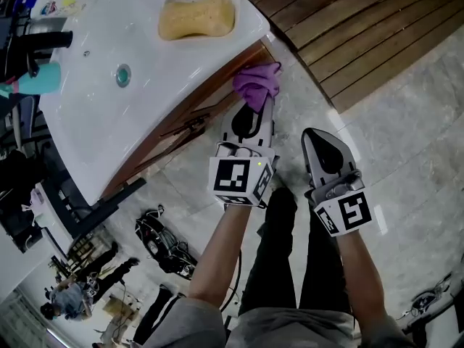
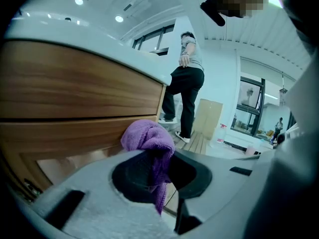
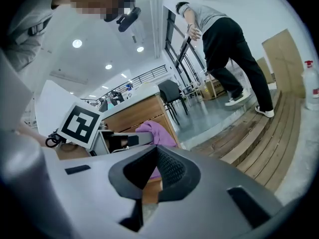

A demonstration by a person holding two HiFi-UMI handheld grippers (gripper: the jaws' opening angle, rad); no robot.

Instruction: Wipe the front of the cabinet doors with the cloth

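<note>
1. Against the right end of the wooden cabinet doors (image 1: 221,89), just under the counter (image 1: 94,107) edge, sits the purple cloth (image 1: 256,85). It is bunched up and clamped in the left claw (image 1: 255,111).
2. Progress, as a judgement: the cloth is at the wood, so wiping looks to be under way. No streak or damp mark shows which stretch is done. The long run of door front to the left may yet need covering.
3. The right claw (image 1: 321,142) hangs over the floor, well apart from the doors, its jaws together on nothing.
4. Only the head view shows the yellow sponge (image 1: 197,14) on the counter and how both claws stand.
5. Only the left gripper view shows the horizontal seam between door panels and the cloth's tail drooping between the jaws.
6. Both gripper views show a person (image 2: 187,78) standing on wooden decking (image 1: 348,27) at the far side. The head view shows the decking alone.
</note>
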